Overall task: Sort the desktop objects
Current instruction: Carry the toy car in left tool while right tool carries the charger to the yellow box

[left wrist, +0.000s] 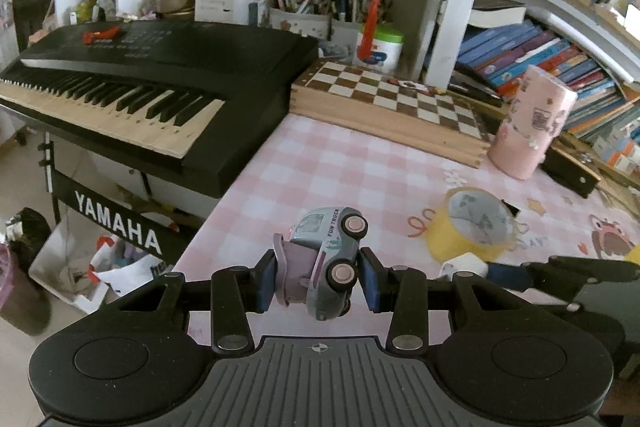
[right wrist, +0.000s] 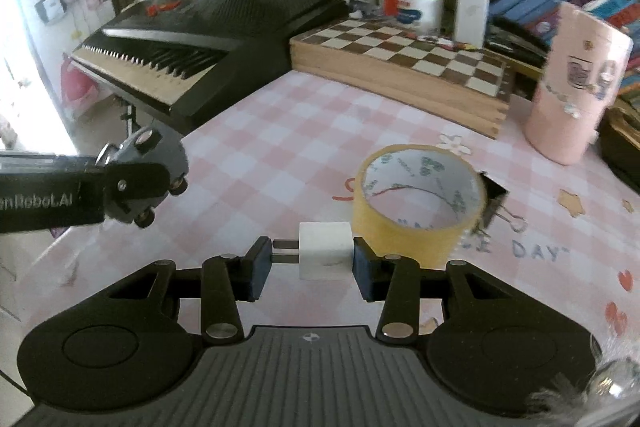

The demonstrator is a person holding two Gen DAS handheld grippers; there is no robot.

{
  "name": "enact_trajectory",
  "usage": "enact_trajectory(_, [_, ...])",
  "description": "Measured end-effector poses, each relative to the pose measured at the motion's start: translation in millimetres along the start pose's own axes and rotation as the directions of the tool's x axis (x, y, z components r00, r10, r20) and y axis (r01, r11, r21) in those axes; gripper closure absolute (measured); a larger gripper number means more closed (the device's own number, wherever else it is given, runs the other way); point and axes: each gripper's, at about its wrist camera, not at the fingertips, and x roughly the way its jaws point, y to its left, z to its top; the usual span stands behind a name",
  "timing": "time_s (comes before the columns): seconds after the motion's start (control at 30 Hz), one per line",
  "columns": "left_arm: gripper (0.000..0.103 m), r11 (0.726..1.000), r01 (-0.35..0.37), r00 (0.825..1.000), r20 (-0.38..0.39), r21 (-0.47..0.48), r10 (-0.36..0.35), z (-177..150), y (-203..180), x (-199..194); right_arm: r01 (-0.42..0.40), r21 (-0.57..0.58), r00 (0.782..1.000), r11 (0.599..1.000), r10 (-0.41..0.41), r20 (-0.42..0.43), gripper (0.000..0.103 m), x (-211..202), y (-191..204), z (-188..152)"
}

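Observation:
My left gripper (left wrist: 318, 277) is shut on a grey-blue toy truck (left wrist: 330, 259) with pink wheels, which hangs on its side above the pink checked tablecloth (left wrist: 320, 163). In the right wrist view the same truck (right wrist: 164, 155) shows at the left edge. My right gripper (right wrist: 308, 263) is shut on a white charger plug (right wrist: 326, 255). One pad presses the plug's body and the other its prongs. A yellow tape roll (right wrist: 420, 203) lies just beyond the plug on the right. A black binder clip (right wrist: 496, 205) rests behind the tape roll.
A pink cylindrical tin (right wrist: 576, 87) stands at the right. A wooden chessboard box (right wrist: 400, 63) lies along the back of the table. A black keyboard (left wrist: 152, 75) overhangs the table's left edge. Shelves with books (left wrist: 540, 55) and pen pots (left wrist: 320, 15) fill the background.

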Motion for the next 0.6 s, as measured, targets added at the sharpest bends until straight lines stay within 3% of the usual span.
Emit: enact_trajectory(0.6, [0.063, 0.989, 0.133, 0.989, 0.050, 0.062, -0.136, -35, 0, -74, 0.080, 0.147, 0.996, 0.986, -0.083, 0.016, 0.063, -96, 17, -42])
